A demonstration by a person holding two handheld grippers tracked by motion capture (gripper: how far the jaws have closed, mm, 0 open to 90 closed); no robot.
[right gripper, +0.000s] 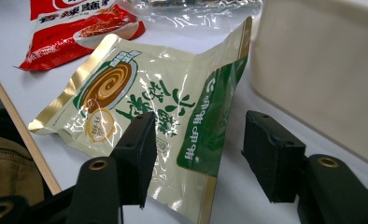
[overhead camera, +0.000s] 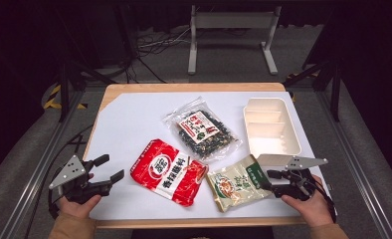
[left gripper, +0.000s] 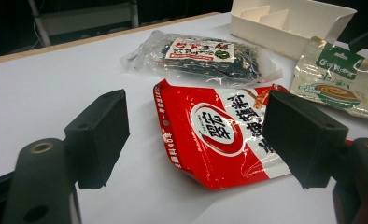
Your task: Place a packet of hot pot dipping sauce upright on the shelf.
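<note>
**Right gripper at the green pouch's edge**

My left gripper (overhead camera: 108, 168) sits at the table's (overhead camera: 134, 107) near left corner, in my left hand (overhead camera: 77, 199). Its jaws stand wide with nothing between them; in the left gripper view they frame the red pouch (left gripper: 219, 135) without touching it. That gripper hangs just short of the pouch, over bare white tabletop.

The red pouch (overhead camera: 168, 172) lies flat, near the front edge and a little left of centre, its long side tilted. Behind it, towards the middle of the table, lies a clear bag (overhead camera: 202, 129) of dark contents with a red and white label. The two nearly touch at their corners.

Next comes the green pouch (overhead camera: 239, 181), cream with a green header strip, lying just right of the red one near the front edge. Its right end is lifted off the table and curls up, as the right gripper view shows (right gripper: 173, 116).

My right gripper (overhead camera: 273, 180), in my right hand (overhead camera: 311, 201), is at that raised end. Its jaws are partly open. In the right gripper view the pouch's green edge stands in the gap between them; the left pad (right gripper: 140, 149) overlaps it, the right pad stands clear. I can't tell whether the left pad touches.

Behind the gripper, at the table's right side, sits the white tray (overhead camera: 293, 134), divided into compartments, close to the green pouch.
</note>
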